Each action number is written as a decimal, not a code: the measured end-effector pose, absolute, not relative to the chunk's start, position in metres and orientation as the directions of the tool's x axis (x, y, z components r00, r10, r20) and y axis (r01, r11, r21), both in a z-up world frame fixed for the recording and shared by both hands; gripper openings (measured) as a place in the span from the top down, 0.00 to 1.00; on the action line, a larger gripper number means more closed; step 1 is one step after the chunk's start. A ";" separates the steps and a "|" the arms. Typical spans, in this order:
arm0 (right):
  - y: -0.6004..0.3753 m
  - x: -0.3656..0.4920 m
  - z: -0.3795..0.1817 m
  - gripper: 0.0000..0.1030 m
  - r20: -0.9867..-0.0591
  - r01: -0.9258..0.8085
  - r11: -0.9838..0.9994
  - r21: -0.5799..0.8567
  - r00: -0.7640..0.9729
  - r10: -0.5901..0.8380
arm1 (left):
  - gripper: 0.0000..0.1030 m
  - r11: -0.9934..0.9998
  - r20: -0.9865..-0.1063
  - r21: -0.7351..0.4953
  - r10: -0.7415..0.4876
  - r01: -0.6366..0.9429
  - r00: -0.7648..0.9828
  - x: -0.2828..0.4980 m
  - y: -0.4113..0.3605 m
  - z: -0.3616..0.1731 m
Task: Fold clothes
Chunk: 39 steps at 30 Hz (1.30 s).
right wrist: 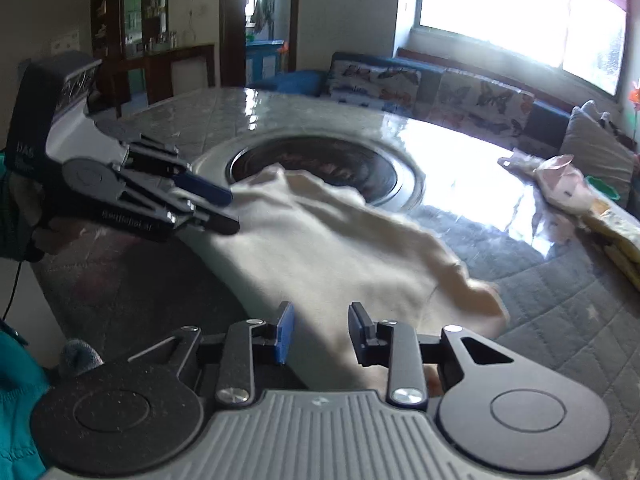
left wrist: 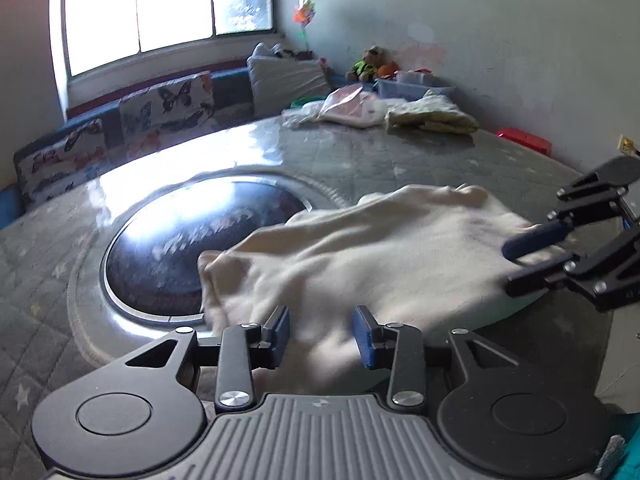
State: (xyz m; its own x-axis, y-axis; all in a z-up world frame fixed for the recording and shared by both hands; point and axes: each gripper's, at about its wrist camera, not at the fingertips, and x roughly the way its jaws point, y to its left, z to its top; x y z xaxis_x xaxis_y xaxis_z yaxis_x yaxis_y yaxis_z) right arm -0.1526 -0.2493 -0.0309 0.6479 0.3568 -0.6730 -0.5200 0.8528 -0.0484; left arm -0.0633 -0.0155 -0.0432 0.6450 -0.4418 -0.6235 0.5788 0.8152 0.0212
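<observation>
Seeing a cream cloth point(left wrist: 372, 256) stretched between my two tongs, its long axis running from left tongs point(left wrist: 322, 334) to right tongs point(right wrist: 320, 332). Both stand open, pads apart, cloth edge beneath them, nothing pinched. It lies over the table point(left wrist: 360, 156), one end reaching the dark round inset point(left wrist: 192, 240).

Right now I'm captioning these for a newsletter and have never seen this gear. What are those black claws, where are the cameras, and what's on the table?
They are two hand-held grippers, each with a camera looking along its fingers. One picture comes from the left gripper, whose jaws stand open; the other from the right gripper, also open. Each camera sees the other gripper too. A cream garment lies rumpled on the round quilted table, partly over its dark glass centre. Neither gripper holds anything. More clothes sit at the far edge.
</observation>
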 end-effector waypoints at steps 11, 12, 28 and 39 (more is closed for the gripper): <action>-0.246 -0.147 -0.027 0.71 -0.670 -0.543 0.840 0.005 0.621 0.406 | 0.62 0.860 -0.629 -0.113 -0.450 0.498 0.634 -0.041 0.011 -0.043; -0.245 -0.146 -0.029 0.71 -0.674 -0.544 0.839 0.007 0.617 0.406 | 0.62 0.866 -0.636 -0.107 -0.437 0.488 0.636 -0.039 0.013 -0.045; -0.235 -0.071 -0.009 0.70 -0.644 -0.531 0.847 -0.018 0.655 0.397 | 0.62 0.781 -0.586 -0.063 -0.533 0.621 0.611 -0.045 -0.037 -0.032; -0.216 0.003 -0.047 0.69 -0.718 -0.494 0.869 -0.040 0.619 0.318 | 0.59 0.757 -0.605 -0.076 -0.553 0.649 0.574 -0.047 -0.043 -0.047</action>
State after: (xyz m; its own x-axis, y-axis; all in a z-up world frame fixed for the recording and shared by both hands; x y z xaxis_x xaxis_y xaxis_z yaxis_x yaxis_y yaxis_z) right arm 0.0030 -0.2157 -0.0468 0.6191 0.3183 -0.7179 -0.4936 0.8688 -0.0405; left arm -0.0467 -0.0430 -0.0470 0.5738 -0.5526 -0.6045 0.6488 0.7571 -0.0762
